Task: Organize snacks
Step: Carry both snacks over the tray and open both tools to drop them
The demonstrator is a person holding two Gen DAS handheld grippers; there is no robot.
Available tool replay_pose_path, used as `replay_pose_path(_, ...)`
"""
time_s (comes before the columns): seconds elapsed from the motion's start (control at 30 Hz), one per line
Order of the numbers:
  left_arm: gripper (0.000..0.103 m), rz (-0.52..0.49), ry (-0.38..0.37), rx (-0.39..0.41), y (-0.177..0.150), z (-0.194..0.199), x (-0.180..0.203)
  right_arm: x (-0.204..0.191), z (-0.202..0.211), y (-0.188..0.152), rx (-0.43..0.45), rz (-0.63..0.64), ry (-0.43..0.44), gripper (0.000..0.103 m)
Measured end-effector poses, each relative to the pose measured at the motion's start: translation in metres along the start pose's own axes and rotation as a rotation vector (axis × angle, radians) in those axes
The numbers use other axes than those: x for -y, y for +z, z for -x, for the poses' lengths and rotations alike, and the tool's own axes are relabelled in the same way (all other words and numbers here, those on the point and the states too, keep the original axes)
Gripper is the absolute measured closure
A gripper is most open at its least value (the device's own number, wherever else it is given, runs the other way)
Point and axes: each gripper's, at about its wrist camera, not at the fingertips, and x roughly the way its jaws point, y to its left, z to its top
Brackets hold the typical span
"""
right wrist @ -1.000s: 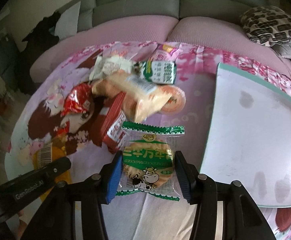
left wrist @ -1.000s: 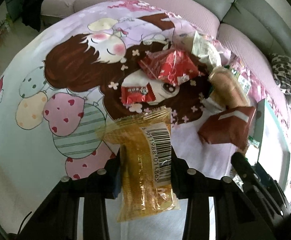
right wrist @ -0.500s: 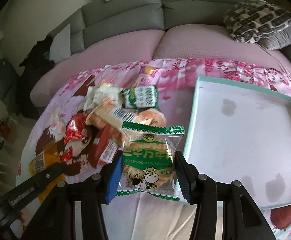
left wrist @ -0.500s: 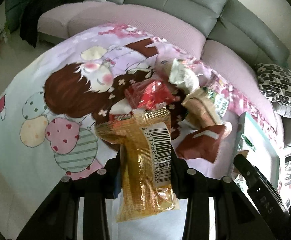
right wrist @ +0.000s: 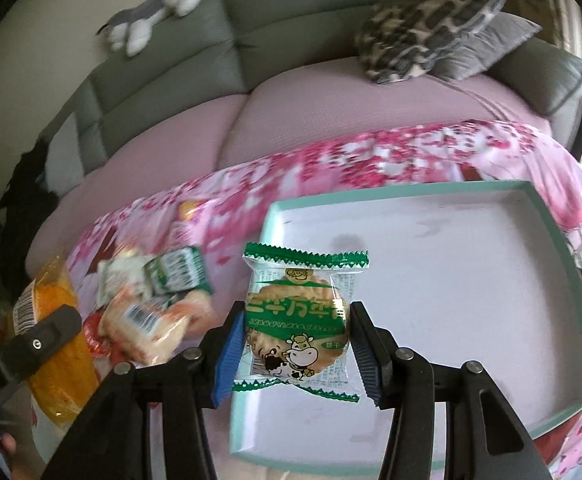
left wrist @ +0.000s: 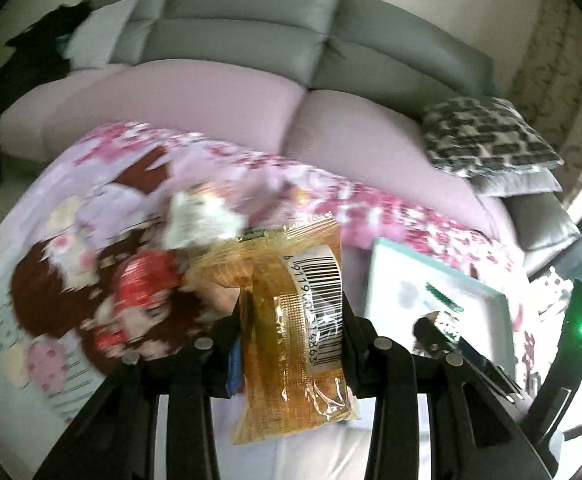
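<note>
Our right gripper (right wrist: 297, 354) is clamped on a biscuit pack (right wrist: 301, 322), pads on its two sides, and holds it above the near left part of the tray (right wrist: 539, 204). The pack is clear film with green zigzag seals top and bottom, a round biscuit and a cartoon cow on the label. We judge it light but brittle: a firm squeeze could crack the biscuit, so the side hold at its widest part suits it. Our left gripper (left wrist: 291, 344) grips a cake pack (left wrist: 291, 320) around its lower half, off the sheet (left wrist: 103, 200) and short of the tray's left edge. It is a long amber wrapper with a white barcode strip; we judge it soft, light and slippery, so a mid-body hold is best. The remaining snacks (right wrist: 159, 304) lie heaped on the sheet left of the tray, which looks empty.
</note>
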Motion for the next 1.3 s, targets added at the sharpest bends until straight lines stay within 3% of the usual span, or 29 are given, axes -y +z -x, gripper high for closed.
replay_pose_path(0.37, 0.063, -0.166, -0.091, -0.044, 0.009, -0.051, 0.076, 0.064, -0.003, 0.02, 0.027, -0.157, -0.117, 0.05)
replay_pose_path(0.7, 0.063, -0.245, -0.118, -0.086, 0.007, -0.089, 0.115, 0.097, -0.005, 0.02, 0.028, -0.246, -0.254, 0.05)
replay_pose_path(0.77, 0.057, -0.255, -0.117, -0.1, 0.004, -0.094, 0.117, 0.104, -0.003, 0.018, 0.024, -0.268, -0.279, 0.049)
replay_pose_path(0.83, 0.033, -0.257, -0.104, -0.108, 0.003, -0.095, 0.117, 0.108, -0.003, 0.018, 0.017, -0.282, -0.294, 0.048)
replay_pose_path(1.0, 0.027, -0.217, -0.102, -0.089, 0.008, -0.085, 0.105, 0.111, 0.0, 0.018, 0.011, -0.289, -0.3, 0.048)
replay_pose_path(1.13, 0.022, -0.175, -0.073, -0.08, 0.013, -0.076, 0.089, 0.107, 0.005, 0.019, 0.025, -0.275, -0.302, 0.024)
replay_pose_path(1.3, 0.01, -0.119, 0.006, -0.042, 0.02, -0.062, 0.06, 0.098, 0.004, 0.02, 0.018, -0.229, -0.292, 0.007)
